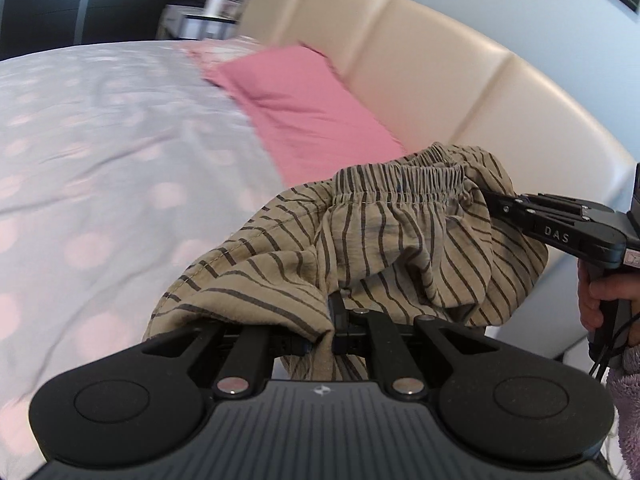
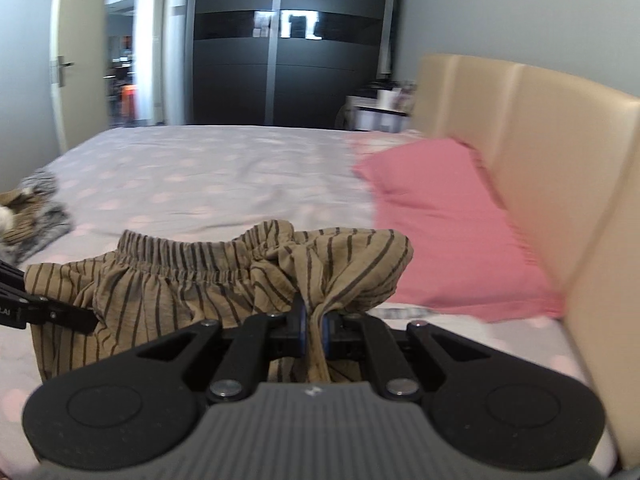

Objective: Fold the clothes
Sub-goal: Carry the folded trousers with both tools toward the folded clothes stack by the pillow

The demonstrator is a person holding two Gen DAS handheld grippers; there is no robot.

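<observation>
A pair of tan shorts with dark stripes and an elastic waistband [image 1: 400,236] [image 2: 192,280] hangs between my two grippers above the bed. My left gripper [image 1: 334,312] is shut on one end of the shorts near the waistband; it also shows at the left edge of the right wrist view [image 2: 86,320]. My right gripper [image 2: 312,320] is shut on the other end, with cloth bunched between its pads; it also shows in the left wrist view [image 1: 486,198], gripping the waistband from the right.
The bed [image 2: 208,176] has a grey sheet with pale pink dots. A pink pillow [image 2: 448,216] [image 1: 304,108] lies against the beige padded headboard [image 2: 532,160]. A pile of other clothes [image 2: 28,212] lies at the bed's left edge. A dark wardrobe [image 2: 288,48] stands behind.
</observation>
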